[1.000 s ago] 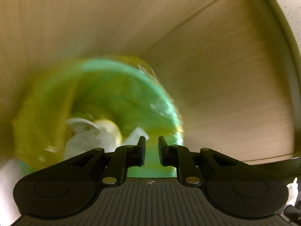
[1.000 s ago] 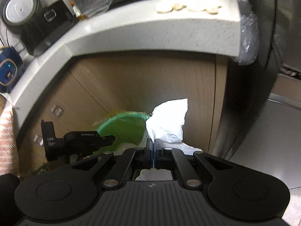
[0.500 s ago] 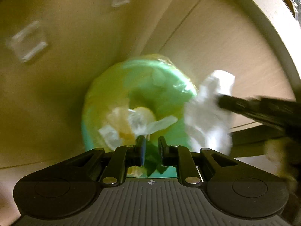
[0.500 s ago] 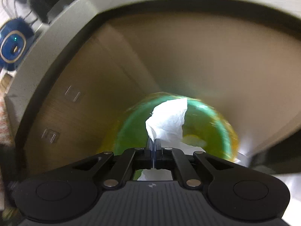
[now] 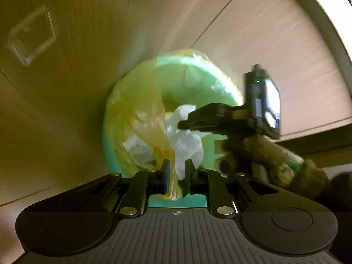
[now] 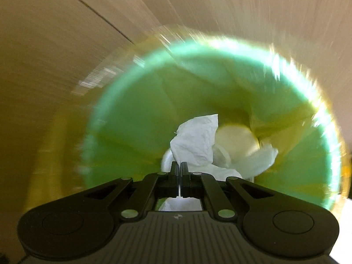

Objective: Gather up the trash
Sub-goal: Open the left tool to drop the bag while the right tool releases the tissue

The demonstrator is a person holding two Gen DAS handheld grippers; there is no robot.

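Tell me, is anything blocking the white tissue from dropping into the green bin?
Nothing visible does. The right gripper holds the white tissue right over the green bin, whose mouth is open, with only earlier trash at the bottom.
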